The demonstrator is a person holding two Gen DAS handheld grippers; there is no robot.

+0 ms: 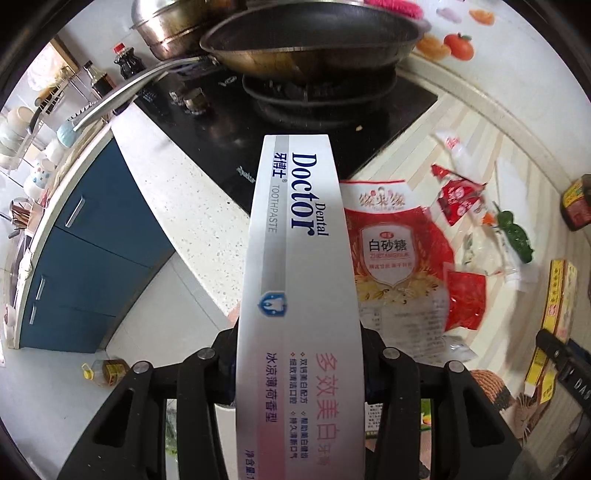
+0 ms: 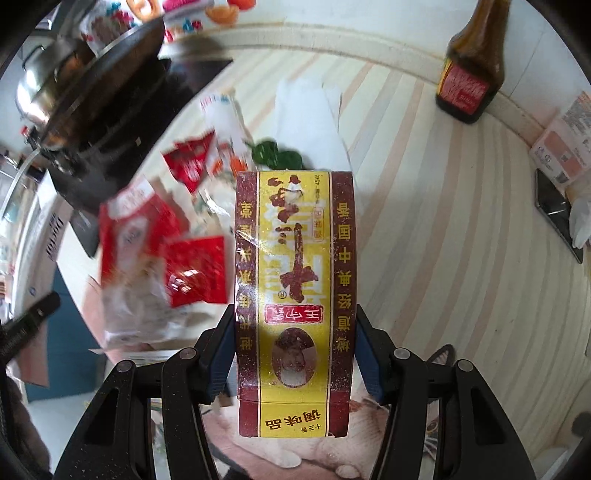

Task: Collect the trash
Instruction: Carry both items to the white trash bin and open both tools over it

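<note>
Left wrist view
- Left claw: my left gripper (image 1: 298, 363) pinched a toothpaste box (image 1: 295, 266), the box running from between the jaws up toward 12 o'clock, held clear above the counter.
- Trash at 3 o'clock: I saw a red sugar bag (image 1: 400, 258) lying flat on the striped counter (image 1: 480, 122), just right of the box; small red packets (image 1: 460, 197) and a green scrap (image 1: 513, 230) lay beyond it.
- Other hand at 4 o'clock: a yellow seasoning box (image 1: 550, 325) showed near the frame edge, with a dark part of the other gripper beside it.
- Stove at 12 o'clock: a frying pan (image 1: 314, 40) sat on the black hob (image 1: 229, 122), a steel pot (image 1: 170, 26) behind it.
- Floor at 8 o'clock: an oil bottle (image 1: 105, 371) stood by the blue cabinet (image 1: 92, 251).

Right wrist view
- Right claw: my right gripper (image 2: 295, 347) clamped the yellow seasoning box (image 2: 295, 258) by its two long sides, blue pads pressed against it.
- Trash at 9 to 10 o'clock: the red sugar bag (image 2: 129, 236) and red packets (image 2: 194, 164) lay blurred on the counter, the green scrap (image 2: 275, 153) just above the box top.
- Sauce at 1 o'clock: a brown bottle (image 2: 472, 66) stood upright against the wall.
- Edge at 3 o'clock: a dark phone (image 2: 557, 214) lay flat.
</note>
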